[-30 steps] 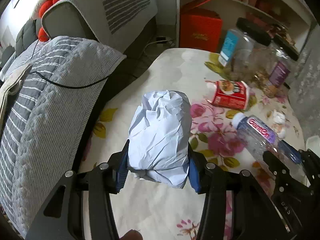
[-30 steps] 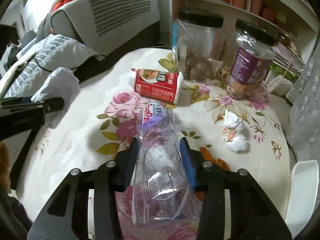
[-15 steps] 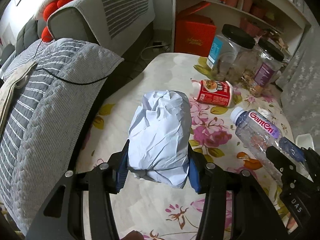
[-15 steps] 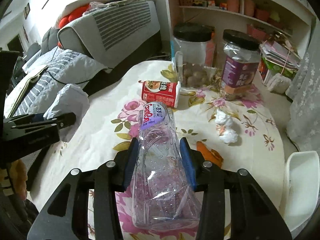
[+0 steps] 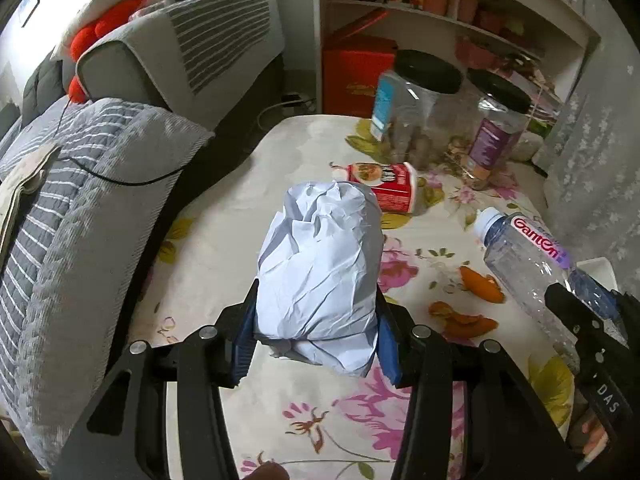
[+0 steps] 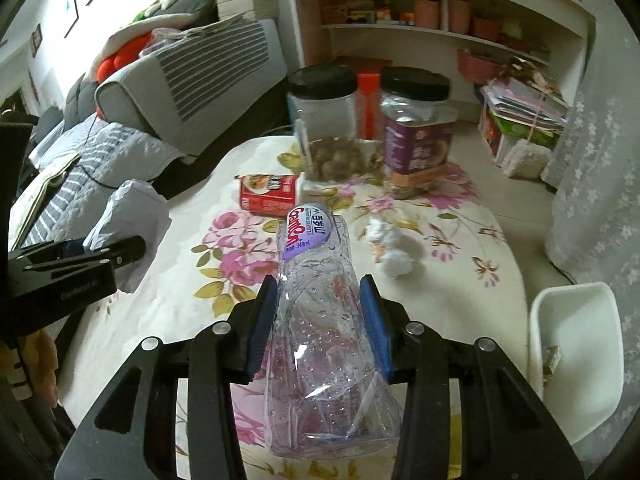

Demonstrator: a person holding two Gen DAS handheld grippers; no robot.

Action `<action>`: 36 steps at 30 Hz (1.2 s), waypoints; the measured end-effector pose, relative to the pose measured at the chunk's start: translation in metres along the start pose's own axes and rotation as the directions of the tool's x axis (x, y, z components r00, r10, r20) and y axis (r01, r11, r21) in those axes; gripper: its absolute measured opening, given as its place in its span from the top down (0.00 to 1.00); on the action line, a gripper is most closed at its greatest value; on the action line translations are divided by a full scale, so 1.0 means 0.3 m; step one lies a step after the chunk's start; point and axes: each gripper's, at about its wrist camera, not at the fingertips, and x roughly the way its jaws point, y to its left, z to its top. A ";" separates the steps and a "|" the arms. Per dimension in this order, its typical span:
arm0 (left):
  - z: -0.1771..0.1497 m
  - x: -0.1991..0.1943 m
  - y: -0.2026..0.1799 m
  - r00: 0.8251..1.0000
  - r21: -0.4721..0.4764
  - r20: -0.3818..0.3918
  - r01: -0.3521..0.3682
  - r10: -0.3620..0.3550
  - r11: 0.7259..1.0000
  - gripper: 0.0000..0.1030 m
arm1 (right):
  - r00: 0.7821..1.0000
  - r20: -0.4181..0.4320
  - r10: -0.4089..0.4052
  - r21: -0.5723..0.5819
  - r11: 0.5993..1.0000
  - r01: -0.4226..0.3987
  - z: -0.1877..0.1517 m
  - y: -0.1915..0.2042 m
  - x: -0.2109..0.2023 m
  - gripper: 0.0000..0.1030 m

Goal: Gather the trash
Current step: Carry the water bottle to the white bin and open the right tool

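Note:
My left gripper (image 5: 316,328) is shut on a crumpled ball of white paper (image 5: 320,264), held above the floral tablecloth (image 5: 224,216). My right gripper (image 6: 320,312) is shut on a clear plastic water bottle (image 6: 316,300) with a purple label, its cap pointing away from me. The bottle (image 5: 528,256) also shows at the right of the left wrist view, and the paper ball (image 6: 128,220) at the left of the right wrist view. On the table lie a red carton (image 6: 268,196), white crumpled tissue (image 6: 392,248) and orange peel (image 5: 476,288).
Two black-lidded jars (image 6: 324,120) (image 6: 416,128) stand at the table's far end. A white bin (image 6: 576,344) sits at the table's right edge. A sofa with grey striped covers (image 5: 80,200) runs along the left. Shelves (image 6: 440,20) and a red box (image 5: 356,76) stand behind.
Both grippers have pulled back and risen with their loads. The table's objects look farther away, and the orange peel and the white bin have come into view.

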 end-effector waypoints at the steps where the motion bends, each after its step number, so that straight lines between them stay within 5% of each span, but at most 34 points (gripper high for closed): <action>1: -0.001 -0.001 -0.011 1.000 0.003 0.002 0.003 -0.003 1.000 0.52 | 1.000 0.004 -0.007 0.004 1.000 0.007 -0.002 -0.012 -0.007 0.61; 22: 0.010 -0.043 -0.294 0.995 0.076 0.030 0.090 -0.093 0.993 0.52 | 0.984 0.073 -0.165 0.175 0.973 0.150 -0.031 -0.356 -0.180 0.61; 36: -0.009 -0.071 -0.505 0.989 0.150 0.032 0.136 -0.142 0.979 0.52 | 0.934 0.038 -0.356 0.355 0.878 0.321 -0.074 -0.690 -0.274 0.61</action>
